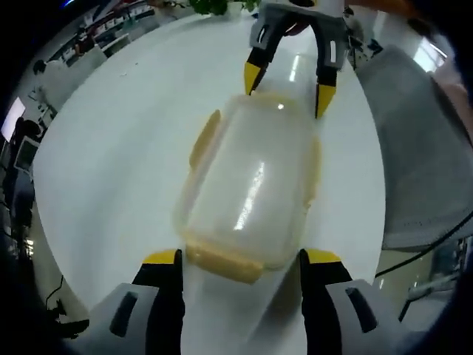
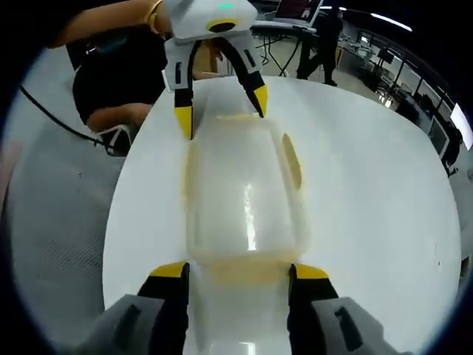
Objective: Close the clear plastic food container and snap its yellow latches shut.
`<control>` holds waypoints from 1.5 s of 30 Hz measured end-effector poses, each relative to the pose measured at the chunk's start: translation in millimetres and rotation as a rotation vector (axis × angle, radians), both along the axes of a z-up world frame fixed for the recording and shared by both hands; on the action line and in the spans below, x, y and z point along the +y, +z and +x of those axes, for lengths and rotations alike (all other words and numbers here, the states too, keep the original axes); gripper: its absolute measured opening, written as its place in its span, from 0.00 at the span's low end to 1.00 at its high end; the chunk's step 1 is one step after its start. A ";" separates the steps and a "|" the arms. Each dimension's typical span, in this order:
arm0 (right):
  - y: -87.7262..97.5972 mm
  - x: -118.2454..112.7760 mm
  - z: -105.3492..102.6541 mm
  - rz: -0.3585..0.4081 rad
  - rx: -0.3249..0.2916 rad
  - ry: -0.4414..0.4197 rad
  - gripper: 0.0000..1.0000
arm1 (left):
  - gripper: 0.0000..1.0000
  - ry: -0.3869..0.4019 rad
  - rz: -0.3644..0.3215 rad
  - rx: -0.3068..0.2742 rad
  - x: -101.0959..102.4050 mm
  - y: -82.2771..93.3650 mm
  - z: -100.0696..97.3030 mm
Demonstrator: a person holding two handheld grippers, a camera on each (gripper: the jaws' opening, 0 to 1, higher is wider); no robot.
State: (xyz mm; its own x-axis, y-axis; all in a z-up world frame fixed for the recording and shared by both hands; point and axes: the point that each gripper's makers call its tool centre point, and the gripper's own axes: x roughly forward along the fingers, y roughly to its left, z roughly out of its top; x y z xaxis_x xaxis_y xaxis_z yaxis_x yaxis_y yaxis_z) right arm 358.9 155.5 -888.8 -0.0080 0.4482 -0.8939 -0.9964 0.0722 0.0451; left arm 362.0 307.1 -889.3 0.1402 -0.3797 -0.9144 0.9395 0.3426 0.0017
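Observation:
The clear plastic container (image 1: 247, 188) lies on the white table (image 1: 111, 163) with its lid resting on top. A yellow side latch (image 1: 205, 138) flares outward. Another yellow latch (image 1: 222, 265) at the near end sits between the open jaws of my left gripper (image 1: 242, 259). My right gripper (image 1: 288, 89) stands open at the far end, its yellow tips straddling that end. In the right gripper view the container (image 2: 244, 192) runs away from my open right gripper (image 2: 240, 271), whose jaws flank its end latch (image 2: 247, 272). My left gripper (image 2: 222, 109) is open at the far end.
The round table's edge (image 2: 126, 222) runs close on one side, with grey floor (image 2: 59, 222) and a black cable (image 2: 52, 115) beyond. A person in black (image 2: 118, 66) is behind the left gripper. A green plant (image 1: 214, 6) stands at the table's far side.

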 end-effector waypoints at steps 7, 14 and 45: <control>-1.6 -1.3 3.2 -0.034 -0.042 0.060 0.43 | 0.63 -0.022 -0.006 -0.002 -1.3 0.4 -0.4; -1.5 -1.1 6.9 -0.038 -0.039 0.064 0.37 | 0.61 -0.077 0.001 0.001 -4.4 0.7 -1.5; -5.5 15.7 -5.3 0.029 -0.039 0.075 0.66 | 0.39 -0.288 0.142 0.019 4.6 2.8 0.1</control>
